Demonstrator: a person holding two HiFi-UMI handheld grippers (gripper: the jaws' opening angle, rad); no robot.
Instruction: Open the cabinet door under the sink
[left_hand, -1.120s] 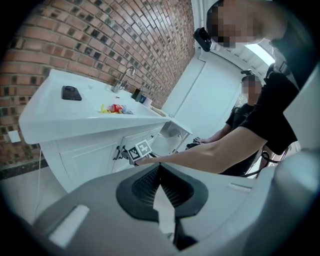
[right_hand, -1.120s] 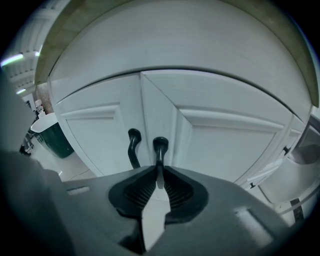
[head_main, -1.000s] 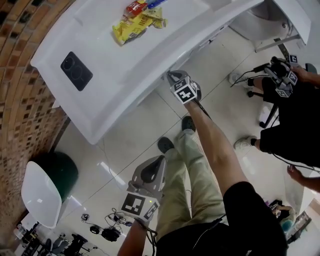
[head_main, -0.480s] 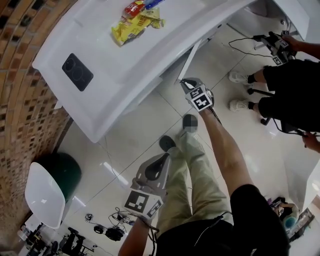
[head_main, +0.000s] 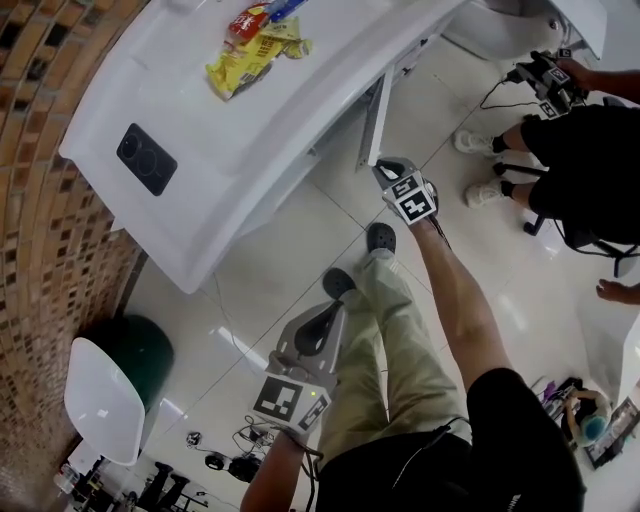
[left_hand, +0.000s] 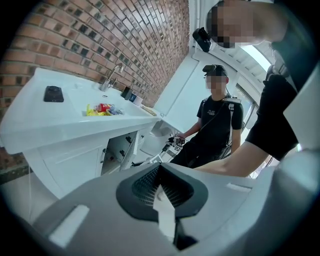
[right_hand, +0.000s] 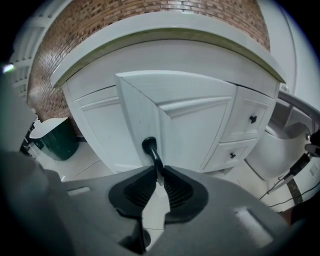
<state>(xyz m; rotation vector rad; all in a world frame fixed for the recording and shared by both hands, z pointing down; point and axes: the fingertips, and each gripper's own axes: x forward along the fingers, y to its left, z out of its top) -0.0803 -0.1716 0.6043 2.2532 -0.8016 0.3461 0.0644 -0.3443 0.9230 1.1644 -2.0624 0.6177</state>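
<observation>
Pinching black handle (right_hand: 149, 148), right claw (right_hand: 159, 176) holds cabinet door (right_hand: 200, 135).

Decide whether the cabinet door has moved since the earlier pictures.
Yes. The door has swung outward, away from the counter, with the right tool shut on its handle.

The open cabinet door (head_main: 372, 120) juts over bare floor (head_main: 290, 250), a bystander (head_main: 585, 170) nearby.

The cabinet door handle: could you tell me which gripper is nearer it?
Right. The right gripper grips the handle; the left gripper hangs back beside the person's legs.
</observation>
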